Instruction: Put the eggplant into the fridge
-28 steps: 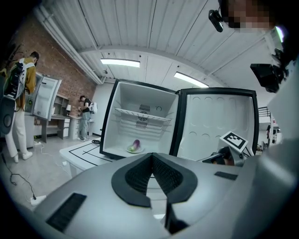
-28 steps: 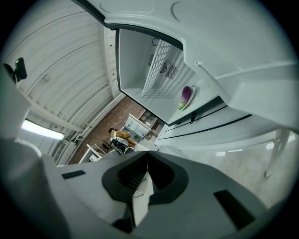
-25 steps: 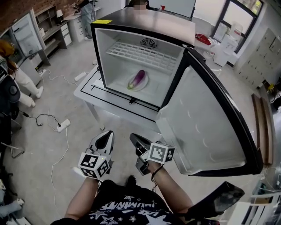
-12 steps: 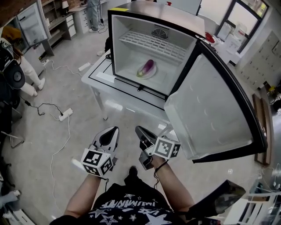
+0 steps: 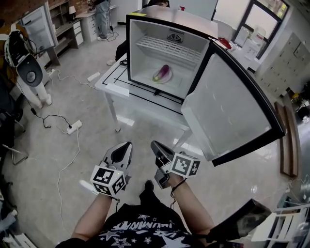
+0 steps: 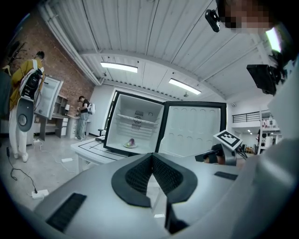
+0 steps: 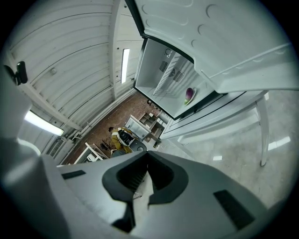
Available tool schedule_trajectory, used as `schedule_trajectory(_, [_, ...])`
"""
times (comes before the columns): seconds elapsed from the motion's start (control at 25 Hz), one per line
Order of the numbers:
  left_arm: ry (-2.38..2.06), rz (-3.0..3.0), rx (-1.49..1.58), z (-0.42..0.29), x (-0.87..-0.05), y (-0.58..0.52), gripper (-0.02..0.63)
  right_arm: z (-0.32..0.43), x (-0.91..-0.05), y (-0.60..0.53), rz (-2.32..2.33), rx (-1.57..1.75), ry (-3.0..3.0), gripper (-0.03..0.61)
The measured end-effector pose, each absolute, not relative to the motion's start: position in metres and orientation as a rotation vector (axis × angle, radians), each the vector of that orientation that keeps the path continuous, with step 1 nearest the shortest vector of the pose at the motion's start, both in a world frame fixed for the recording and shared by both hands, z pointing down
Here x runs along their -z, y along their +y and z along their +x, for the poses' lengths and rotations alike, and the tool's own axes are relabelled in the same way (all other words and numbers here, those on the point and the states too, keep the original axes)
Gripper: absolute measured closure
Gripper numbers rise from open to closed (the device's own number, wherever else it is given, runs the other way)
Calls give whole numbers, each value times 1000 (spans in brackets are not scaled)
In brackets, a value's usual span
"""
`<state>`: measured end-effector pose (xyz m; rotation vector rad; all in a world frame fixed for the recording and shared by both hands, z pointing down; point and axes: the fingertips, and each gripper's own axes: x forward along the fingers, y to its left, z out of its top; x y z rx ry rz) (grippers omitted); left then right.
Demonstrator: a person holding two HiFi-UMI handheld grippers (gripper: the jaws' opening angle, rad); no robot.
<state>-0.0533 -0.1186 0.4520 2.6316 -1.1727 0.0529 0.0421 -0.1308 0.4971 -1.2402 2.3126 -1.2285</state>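
Observation:
The purple eggplant (image 5: 164, 72) lies on a pale plate (image 5: 157, 77) on the floor of the open fridge (image 5: 167, 20), which stands on a white table (image 5: 112, 81). The same eggplant shows small in the left gripper view (image 6: 131, 142) and in the right gripper view (image 7: 189, 94). The fridge door (image 5: 227, 111) is swung wide to the right. My left gripper (image 5: 127, 144) and right gripper (image 5: 154, 144) are held close to my body, well short of the table, both shut with nothing in them (image 6: 152, 156) (image 7: 147, 156).
A power strip (image 5: 72, 127) and cables lie on the floor at the left. A person (image 5: 29, 72) stands at the far left, another by the desks (image 5: 101, 14) at the back. A second white cabinet (image 5: 36, 29) stands at the back left. The door's edge overhangs the floor to my right.
The fridge and table now sit farther from me and higher in the head view, as I have backed away. Both grippers stay shut near my body.

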Motion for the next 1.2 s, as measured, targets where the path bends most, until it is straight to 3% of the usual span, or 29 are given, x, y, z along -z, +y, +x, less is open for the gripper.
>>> schedule_trajectory(1.2, [-1104,2713,-3,-74,-439,-1,604,23,-487,-5,-1339,1131,2311,572])
